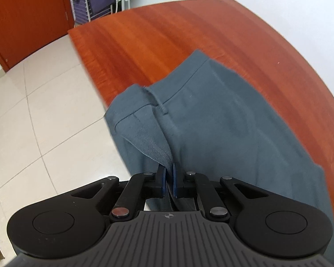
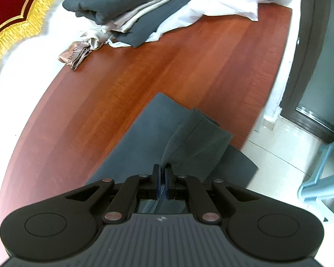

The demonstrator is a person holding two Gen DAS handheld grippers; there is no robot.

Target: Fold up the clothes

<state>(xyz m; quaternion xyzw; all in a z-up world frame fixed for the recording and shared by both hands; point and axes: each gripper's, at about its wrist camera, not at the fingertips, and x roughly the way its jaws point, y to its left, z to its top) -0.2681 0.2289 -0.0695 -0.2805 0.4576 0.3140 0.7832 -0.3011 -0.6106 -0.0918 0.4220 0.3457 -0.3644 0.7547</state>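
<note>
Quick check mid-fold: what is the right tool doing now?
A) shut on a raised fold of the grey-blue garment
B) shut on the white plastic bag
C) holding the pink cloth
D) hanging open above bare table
A: the right tool is pinched shut on a lifted fold of the grey-blue garment.

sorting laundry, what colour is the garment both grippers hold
Slate blue-grey garment, plain, no pattern; clearest in the left wrist view.
</note>
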